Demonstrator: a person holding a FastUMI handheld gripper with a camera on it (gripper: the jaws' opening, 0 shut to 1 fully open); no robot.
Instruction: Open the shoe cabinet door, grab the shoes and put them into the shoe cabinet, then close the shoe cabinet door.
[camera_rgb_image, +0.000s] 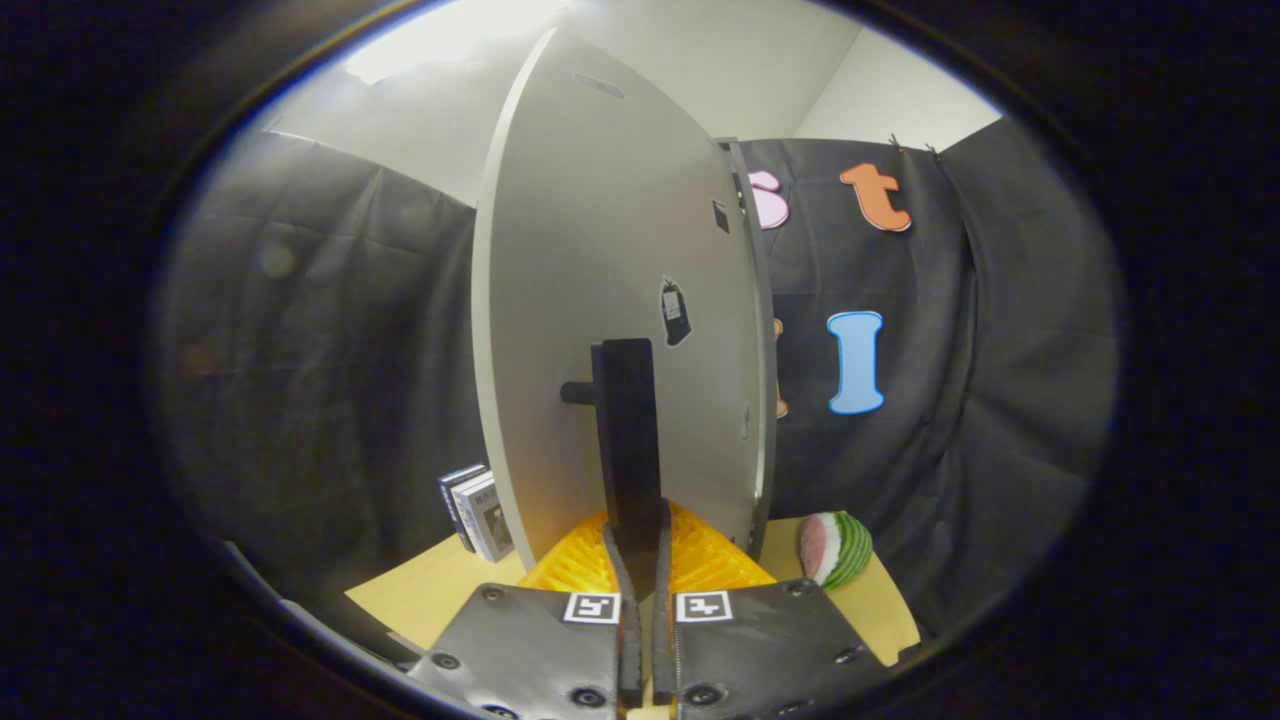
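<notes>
The pale grey cabinet door (590, 250) stands swung out toward me, nearly edge-on, hinged to the cabinet's side (762, 350) on its right. A black upright handle (627, 430) sticks out from the door on a short peg. My gripper (637, 540) is shut on the lower end of this handle, with both fingers pressed against it from either side. Under the fingers and the door's bottom edge lies an orange-yellow ribbed thing (705, 560); I cannot tell what it is.
The cabinet stands on a yellow tabletop (430, 590). Two small boxes (478, 512) stand upright left of the door. A watermelon-slice toy (838, 548) lies right of the cabinet. Black cloth walls close in behind and on both sides.
</notes>
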